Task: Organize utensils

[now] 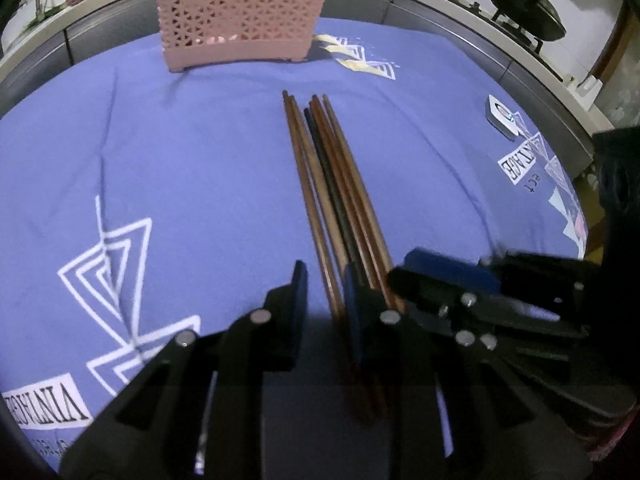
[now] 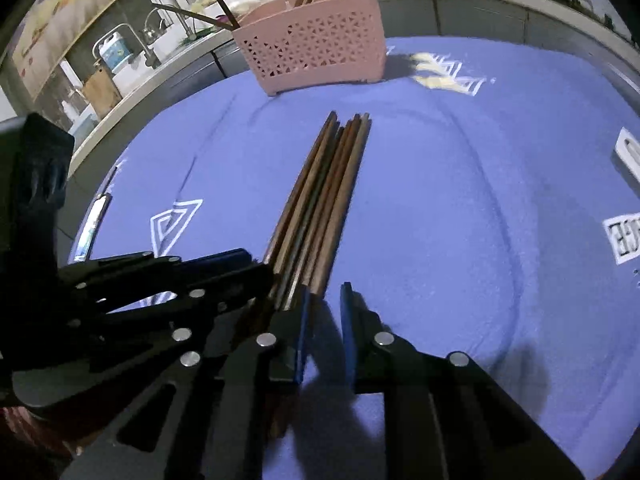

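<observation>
Several brown wooden chopsticks [image 1: 340,196] lie bundled lengthwise on the blue cloth, pointing toward a pink perforated utensil basket [image 1: 240,20] at the far edge. They also show in the right wrist view [image 2: 320,208], as does the basket [image 2: 316,48], which holds a few sticks. My left gripper [image 1: 326,292] is open, low over the near ends, one or two sticks between its jaws. My right gripper [image 2: 325,304] is open beside the bundle's right side, its left finger [image 2: 300,320] touching the sticks. Each gripper shows in the other's view.
A blue patterned cloth [image 1: 160,160] covers the table. A small white object [image 1: 502,118] lies at the right of the cloth. Dark pans [image 1: 528,4] stand on a stove behind. A counter with a sink and bottles [image 2: 116,56] lies far left.
</observation>
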The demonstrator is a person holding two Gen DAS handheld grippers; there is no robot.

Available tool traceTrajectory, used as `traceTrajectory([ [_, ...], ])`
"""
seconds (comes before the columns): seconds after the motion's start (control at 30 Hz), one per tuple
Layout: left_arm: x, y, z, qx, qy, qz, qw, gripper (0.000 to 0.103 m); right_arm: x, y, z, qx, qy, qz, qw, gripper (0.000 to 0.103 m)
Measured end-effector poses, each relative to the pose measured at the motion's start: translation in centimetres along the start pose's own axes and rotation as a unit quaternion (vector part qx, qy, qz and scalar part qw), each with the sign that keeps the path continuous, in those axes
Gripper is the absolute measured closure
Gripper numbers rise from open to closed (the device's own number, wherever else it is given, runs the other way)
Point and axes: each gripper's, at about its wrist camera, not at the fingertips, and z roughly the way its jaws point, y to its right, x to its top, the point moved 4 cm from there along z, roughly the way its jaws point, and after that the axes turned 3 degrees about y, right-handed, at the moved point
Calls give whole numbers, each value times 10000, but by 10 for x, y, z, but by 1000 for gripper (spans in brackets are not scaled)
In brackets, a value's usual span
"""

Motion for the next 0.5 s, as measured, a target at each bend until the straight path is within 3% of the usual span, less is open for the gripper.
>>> traceTrajectory([
  [0.2, 5, -2, 3, 36, -26, -18, 10000, 87, 1, 15, -9, -236, 125, 102, 9996, 85],
  [0.27, 8, -3, 4, 68, -15, -21, 10000, 87, -1, 24, -12, -526, 159, 122, 9984, 85],
  [0.5, 15, -4, 9, 261, 30, 39, 9996, 88, -2, 13, -8, -156, 111, 147, 9997, 85],
])
